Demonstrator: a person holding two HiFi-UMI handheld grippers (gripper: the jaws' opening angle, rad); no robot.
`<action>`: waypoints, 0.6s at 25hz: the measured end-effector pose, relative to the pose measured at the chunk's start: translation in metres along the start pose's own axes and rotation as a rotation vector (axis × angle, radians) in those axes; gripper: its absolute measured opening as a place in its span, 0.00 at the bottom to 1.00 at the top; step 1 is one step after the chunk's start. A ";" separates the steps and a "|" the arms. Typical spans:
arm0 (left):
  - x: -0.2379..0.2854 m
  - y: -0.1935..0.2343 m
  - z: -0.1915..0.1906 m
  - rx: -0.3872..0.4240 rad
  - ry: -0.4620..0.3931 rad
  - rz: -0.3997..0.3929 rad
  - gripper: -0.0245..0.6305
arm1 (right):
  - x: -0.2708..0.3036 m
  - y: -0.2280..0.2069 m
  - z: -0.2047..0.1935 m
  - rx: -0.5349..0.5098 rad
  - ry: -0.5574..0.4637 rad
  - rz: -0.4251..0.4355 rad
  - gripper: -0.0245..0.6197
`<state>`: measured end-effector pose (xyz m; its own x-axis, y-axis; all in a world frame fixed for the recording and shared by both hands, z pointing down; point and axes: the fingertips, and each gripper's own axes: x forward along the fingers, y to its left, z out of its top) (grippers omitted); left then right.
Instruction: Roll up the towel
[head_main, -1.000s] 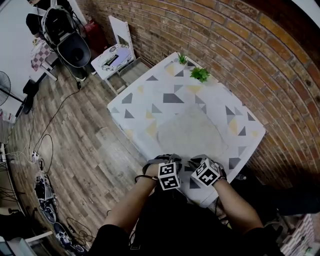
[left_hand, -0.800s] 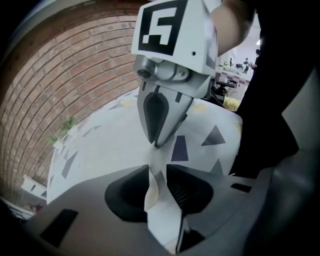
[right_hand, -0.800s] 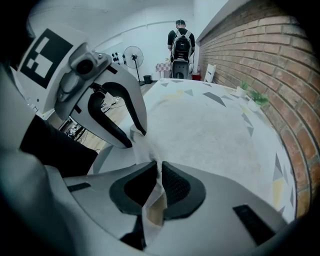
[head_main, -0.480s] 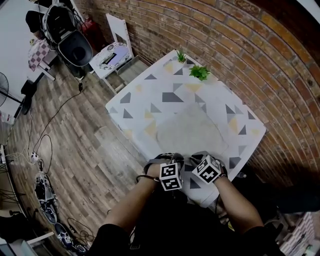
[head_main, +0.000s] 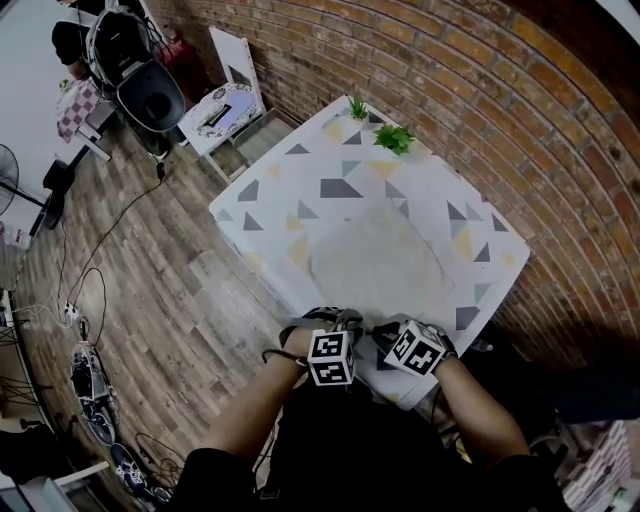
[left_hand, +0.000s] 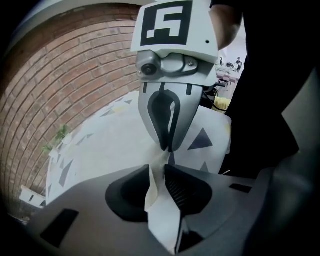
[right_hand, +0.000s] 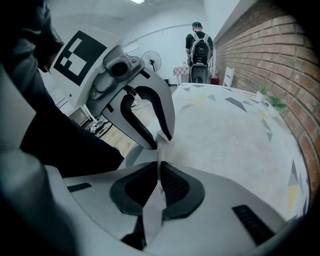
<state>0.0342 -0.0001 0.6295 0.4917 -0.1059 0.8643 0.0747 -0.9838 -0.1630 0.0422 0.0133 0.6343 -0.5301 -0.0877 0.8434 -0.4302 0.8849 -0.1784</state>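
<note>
A grey towel (head_main: 375, 260) lies flat in the middle of the patterned table (head_main: 340, 190). Both grippers meet at its near edge, tips almost touching. My left gripper (head_main: 343, 322) has a fold of the towel's edge (left_hand: 159, 175) between its jaws, which are opening. My right gripper (head_main: 386, 328) pinches the same edge (right_hand: 159, 167) beside it, and its jaws are closing. In the left gripper view the right gripper (left_hand: 169, 147) shows straight ahead. The right gripper view has the left gripper (right_hand: 161, 140) just in front, with the towel (right_hand: 225, 135) spread out beyond.
Two small green plants (head_main: 395, 140) stand at the table's far corner by the brick wall (head_main: 480, 90). On the wooden floor to the left are a white board (head_main: 230, 105) and a stroller (head_main: 140, 85). A person with a backpack (right_hand: 200, 50) stands far off.
Both grippers have drawn slightly back toward me at the table's near edge, still side by side. The towel lies as before.
</note>
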 end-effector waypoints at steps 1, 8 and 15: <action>0.000 -0.002 -0.001 0.000 0.006 0.007 0.18 | 0.000 0.003 -0.001 -0.004 -0.004 0.005 0.10; 0.010 -0.024 -0.013 -0.060 0.051 -0.026 0.11 | 0.002 0.012 -0.011 -0.026 0.007 0.023 0.10; 0.017 -0.026 -0.016 -0.191 0.021 -0.089 0.10 | 0.006 -0.005 -0.007 -0.020 0.032 -0.039 0.11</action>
<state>0.0265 0.0217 0.6558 0.4719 -0.0181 0.8815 -0.0493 -0.9988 0.0058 0.0465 0.0117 0.6441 -0.4899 -0.1079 0.8651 -0.4355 0.8899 -0.1357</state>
